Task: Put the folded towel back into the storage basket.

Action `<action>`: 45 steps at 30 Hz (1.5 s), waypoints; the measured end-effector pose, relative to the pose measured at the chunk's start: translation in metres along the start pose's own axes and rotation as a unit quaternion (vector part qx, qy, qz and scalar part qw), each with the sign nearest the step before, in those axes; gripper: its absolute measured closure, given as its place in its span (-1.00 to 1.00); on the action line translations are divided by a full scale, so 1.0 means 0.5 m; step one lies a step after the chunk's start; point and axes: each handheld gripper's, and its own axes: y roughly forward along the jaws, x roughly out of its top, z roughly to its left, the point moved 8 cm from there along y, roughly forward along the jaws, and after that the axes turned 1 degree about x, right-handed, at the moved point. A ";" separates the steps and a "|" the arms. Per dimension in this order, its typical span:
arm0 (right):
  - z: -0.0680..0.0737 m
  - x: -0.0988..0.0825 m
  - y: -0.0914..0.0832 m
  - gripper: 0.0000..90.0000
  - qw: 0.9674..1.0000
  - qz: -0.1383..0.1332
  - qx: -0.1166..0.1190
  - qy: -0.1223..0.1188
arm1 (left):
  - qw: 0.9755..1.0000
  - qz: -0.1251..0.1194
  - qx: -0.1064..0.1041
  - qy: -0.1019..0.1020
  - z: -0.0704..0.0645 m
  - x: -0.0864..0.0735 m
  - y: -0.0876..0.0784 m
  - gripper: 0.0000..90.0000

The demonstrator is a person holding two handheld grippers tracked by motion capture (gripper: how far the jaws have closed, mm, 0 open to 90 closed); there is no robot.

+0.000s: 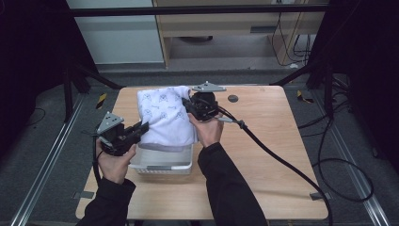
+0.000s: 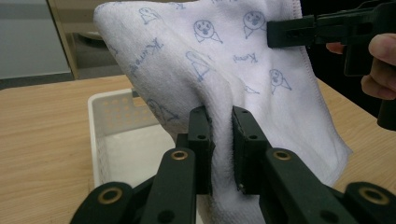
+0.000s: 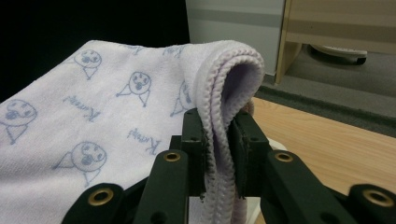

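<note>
Both grippers, left gripper (image 1: 143, 126) and right gripper (image 1: 187, 104), clamped on white towel (image 1: 164, 115).

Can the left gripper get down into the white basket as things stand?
Probably not freely: the left gripper is shut on the white towel, which the right gripper also holds, and the cloth hangs over the basket, covering much of its opening.

Plenty of open table (image 1: 273, 155) on the right and at the near edge, nothing but a trailing cable (image 1: 277, 157) crossing it. Left-centre is crowded: the white basket (image 1: 162, 165) sits there, with the towel (image 1: 164, 115) hanging over it between both grippers, blocking its opening.
</note>
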 end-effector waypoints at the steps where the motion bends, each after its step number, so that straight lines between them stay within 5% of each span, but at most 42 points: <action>1: 0.001 -0.004 0.005 0.71 1.000 0.001 0.000 0.002 | 1.000 0.001 0.000 0.000 0.003 -0.002 0.001 0.74; 21: 0.006 -0.062 0.078 0.71 1.000 0.018 -0.009 0.014 | 0.999 0.035 0.020 0.001 0.052 -0.048 0.036 0.74; 45: 0.016 -0.125 0.124 0.70 0.998 0.050 -0.025 0.007 | 0.996 0.085 0.035 -0.005 0.095 -0.117 0.081 0.74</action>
